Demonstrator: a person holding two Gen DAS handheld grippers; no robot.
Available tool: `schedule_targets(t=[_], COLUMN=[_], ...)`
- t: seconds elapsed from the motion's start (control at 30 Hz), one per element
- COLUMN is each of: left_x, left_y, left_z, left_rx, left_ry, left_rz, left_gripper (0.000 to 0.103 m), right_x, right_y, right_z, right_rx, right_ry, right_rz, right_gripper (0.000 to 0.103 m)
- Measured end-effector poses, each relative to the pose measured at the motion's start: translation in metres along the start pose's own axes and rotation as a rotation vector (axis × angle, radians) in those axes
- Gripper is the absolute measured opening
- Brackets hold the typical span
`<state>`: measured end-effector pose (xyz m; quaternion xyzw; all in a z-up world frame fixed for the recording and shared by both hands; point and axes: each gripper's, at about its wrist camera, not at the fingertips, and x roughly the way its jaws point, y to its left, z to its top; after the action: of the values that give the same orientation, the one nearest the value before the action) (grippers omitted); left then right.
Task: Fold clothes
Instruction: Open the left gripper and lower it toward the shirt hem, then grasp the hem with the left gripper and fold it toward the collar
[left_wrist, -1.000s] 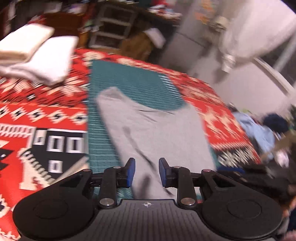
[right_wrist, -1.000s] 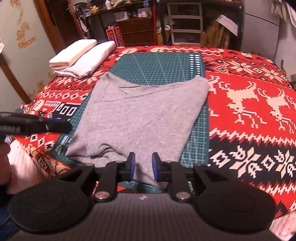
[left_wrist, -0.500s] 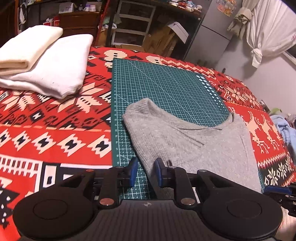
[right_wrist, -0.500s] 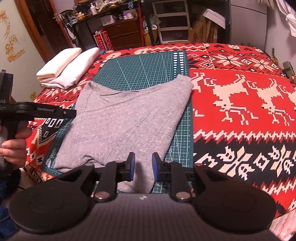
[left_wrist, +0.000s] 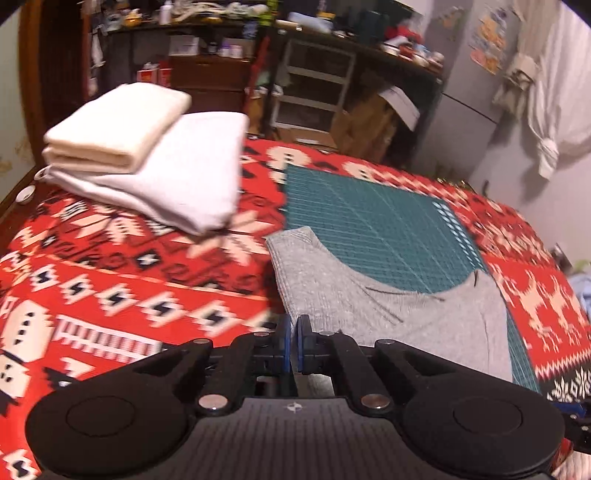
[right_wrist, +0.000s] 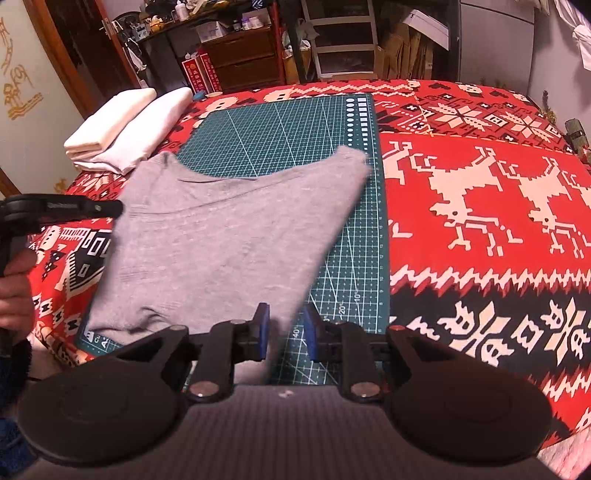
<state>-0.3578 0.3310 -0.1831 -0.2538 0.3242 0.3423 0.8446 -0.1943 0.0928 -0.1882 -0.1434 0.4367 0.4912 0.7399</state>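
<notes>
Left wrist view: the left tongs (left_wrist: 292, 341) are pressed nearly together at the near left edge of the grey garment (left_wrist: 399, 317); whether cloth is pinched I cannot tell. Two folded white pieces (left_wrist: 147, 158) lie stacked beyond.

Right wrist view: the right tongs (right_wrist: 286, 334) stand spread at the garment's near edge, which lies spread on the green cutting mat (right_wrist: 288, 125), seemingly partway folded; further folds probably remain
</notes>
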Motion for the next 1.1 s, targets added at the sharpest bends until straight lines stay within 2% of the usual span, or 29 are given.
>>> schedule_targets(t=[0.17,0.27,0.47,0.57,0.67,0.77,0.93,1.0,1.1], left_x=[-0.007,-0.017,-0.041,-0.048,-0.043,-0.022,0.031,0.029,0.004], left_y=[0.008,-0.004,-0.064,-0.102,-0.140,-0.176,-0.201,-0.198,-0.181], left_z=[0.005,0.008,0.021,0.024,0.020,0.009,-0.013,-0.015,-0.010], left_rx=[-0.001,0.046,0.200,0.275,0.337,0.393,0.380,0.347,0.299], left_ry=[-0.013,-0.038,-0.087,-0.088,-0.074,-0.041,0.093,0.113,0.077], left_rz=[0.007,0.001,-0.050,-0.093,-0.135,-0.157,-0.149,-0.171,-0.248], left_gripper=[0.004,0.004,0.004,0.004,0.004,0.004,0.007,0.007,0.017], right_x=[0.005,0.006,-0.002,-0.010,-0.020,-0.029,-0.041,-0.043,-0.045], right_y=[0.007,0.013,0.009,0.000,-0.012,-0.026,-0.048,-0.052,-0.054], right_z=[0.007,0.011,0.011,0.010,0.006,0.001,-0.008,-0.012,-0.015], right_rx=[-0.004,-0.015,-0.007,0.011,0.036,0.067,0.121,0.130,0.128], right_ry=[0.003,0.001,-0.022,-0.037,-0.058,-0.075,-0.090,-0.093,-0.100], right_rz=[0.009,0.013,0.018,0.018,0.016,0.012,0.011,0.016,0.031], right_gripper=[0.022,0.022,0.022,0.022,0.023,0.023,0.023,0.023,0.025])
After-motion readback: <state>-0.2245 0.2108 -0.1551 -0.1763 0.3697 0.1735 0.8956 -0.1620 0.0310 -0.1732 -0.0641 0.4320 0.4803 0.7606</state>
